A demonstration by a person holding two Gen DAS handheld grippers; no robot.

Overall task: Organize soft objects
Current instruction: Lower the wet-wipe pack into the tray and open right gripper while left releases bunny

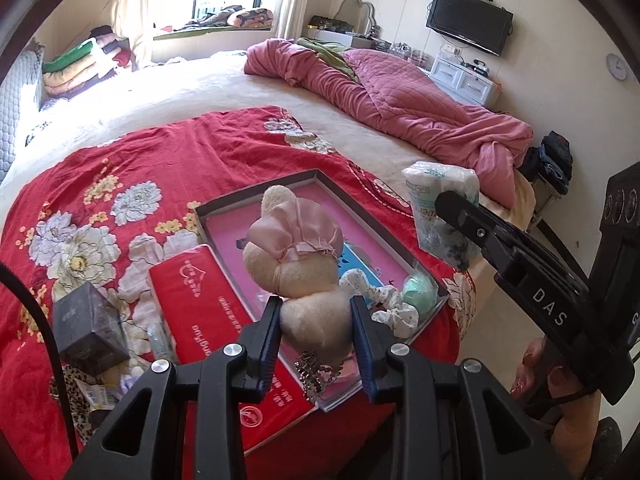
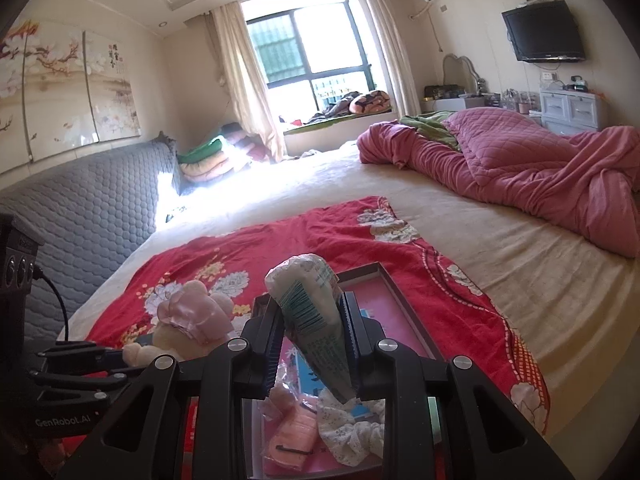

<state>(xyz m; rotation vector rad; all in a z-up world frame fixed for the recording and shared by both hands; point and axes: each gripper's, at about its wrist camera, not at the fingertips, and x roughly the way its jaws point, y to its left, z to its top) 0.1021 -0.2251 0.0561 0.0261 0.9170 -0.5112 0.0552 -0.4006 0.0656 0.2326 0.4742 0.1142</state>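
We've got the left gripper (image 1: 314, 328) clenched on the squashy plush toy (image 1: 296, 256), the right gripper (image 2: 310, 344) pinching a soft, light tissue pack (image 2: 308, 304); mid-body holds suit both.

Plush toy (image 1: 298, 280): fuzzy cream pile, with a satiny pink cloth dress that catches the light. Tissue pack (image 2: 314, 312): thin crinkly plastic film, slightly shiny. Red floral bedcover (image 1: 160, 152): matt woven cloth, creased. Tray box (image 1: 256, 190): grey card rim, smooth pink printed base. Red pack (image 1: 224, 320): glossy wrap, probably plastic. Gripper fingers (image 1: 267, 336): matt black plastic, ribbed blue pads, bright metal screws. Scrunchie (image 1: 394, 312): soft printed cloth.
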